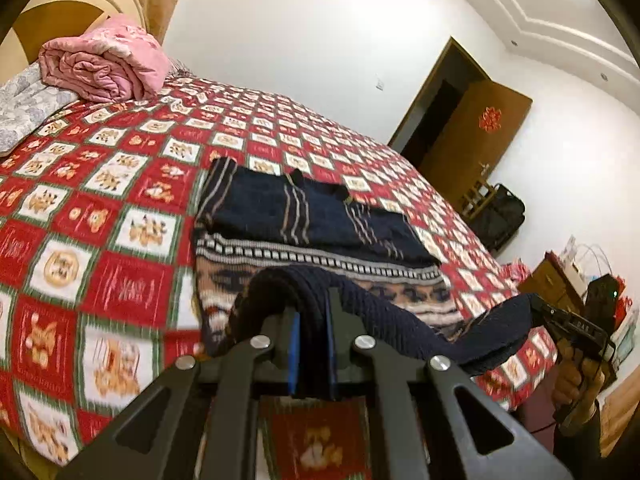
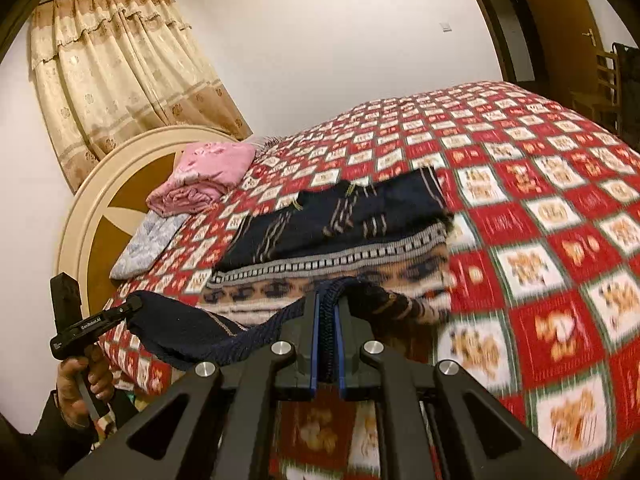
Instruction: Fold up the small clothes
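Observation:
A navy knit sweater with a patterned cream and grey band (image 1: 320,256) lies on the red checked bedspread (image 1: 120,208), its sleeves folded onto its back. It also shows in the right wrist view (image 2: 340,232). My left gripper (image 1: 312,320) is shut on the sweater's dark ribbed hem (image 1: 460,332) and holds it off the bed. My right gripper (image 2: 328,320) is shut on the same hem (image 2: 192,328) at the other corner. The hem hangs stretched between the two. Each gripper shows in the other's view, the right one (image 1: 560,316) and the left one (image 2: 120,308).
A rolled pink quilt (image 1: 104,64) and a grey patterned pillow (image 1: 24,108) lie by the headboard (image 2: 132,172). A curtain (image 2: 120,72) hangs behind. An open brown door (image 1: 472,120), a black bag (image 1: 500,216) and a cluttered cabinet (image 1: 560,280) stand beyond the bed's far side.

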Demonstrator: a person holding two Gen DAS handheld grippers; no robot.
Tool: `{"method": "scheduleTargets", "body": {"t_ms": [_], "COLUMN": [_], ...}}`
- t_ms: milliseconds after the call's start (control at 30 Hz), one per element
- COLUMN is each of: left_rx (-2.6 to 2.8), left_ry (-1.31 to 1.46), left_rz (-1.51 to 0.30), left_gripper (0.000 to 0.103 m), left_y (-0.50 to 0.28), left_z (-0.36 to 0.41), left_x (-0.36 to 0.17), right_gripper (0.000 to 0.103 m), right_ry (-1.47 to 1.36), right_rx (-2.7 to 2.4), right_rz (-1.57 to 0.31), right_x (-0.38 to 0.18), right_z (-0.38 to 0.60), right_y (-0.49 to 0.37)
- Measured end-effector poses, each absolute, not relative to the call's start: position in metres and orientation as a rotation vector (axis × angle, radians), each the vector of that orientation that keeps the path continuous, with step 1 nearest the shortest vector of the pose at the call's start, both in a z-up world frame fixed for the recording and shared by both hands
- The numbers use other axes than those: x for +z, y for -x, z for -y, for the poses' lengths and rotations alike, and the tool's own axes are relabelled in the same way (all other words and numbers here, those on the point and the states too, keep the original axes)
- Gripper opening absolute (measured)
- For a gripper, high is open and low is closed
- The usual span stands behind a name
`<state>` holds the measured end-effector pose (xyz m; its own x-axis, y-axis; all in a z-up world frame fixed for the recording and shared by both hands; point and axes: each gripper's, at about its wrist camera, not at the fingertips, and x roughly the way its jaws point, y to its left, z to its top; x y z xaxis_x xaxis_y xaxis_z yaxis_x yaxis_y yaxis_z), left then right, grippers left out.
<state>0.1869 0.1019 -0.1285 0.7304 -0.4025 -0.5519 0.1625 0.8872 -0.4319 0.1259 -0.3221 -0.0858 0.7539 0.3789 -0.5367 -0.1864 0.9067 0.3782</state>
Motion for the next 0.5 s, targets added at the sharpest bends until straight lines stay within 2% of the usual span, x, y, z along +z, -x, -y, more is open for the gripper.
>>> {"method": "scheduleTargets", "body": {"t_ms": [500], "left_rx": [-0.317], "left_ry": [0.401], "left_rz": [-0.720], "left_gripper": [0.011], "left_y": [-0.275], "left_z": [-0.101], "left_x": [-0.119], "right_gripper": [0.006], "right_ry": [-0.306], "right_rx": [0.265], "right_rz": [-0.653], "right_x": [-0.063], "right_z": [0.320], "right_y": [-0.227]}}
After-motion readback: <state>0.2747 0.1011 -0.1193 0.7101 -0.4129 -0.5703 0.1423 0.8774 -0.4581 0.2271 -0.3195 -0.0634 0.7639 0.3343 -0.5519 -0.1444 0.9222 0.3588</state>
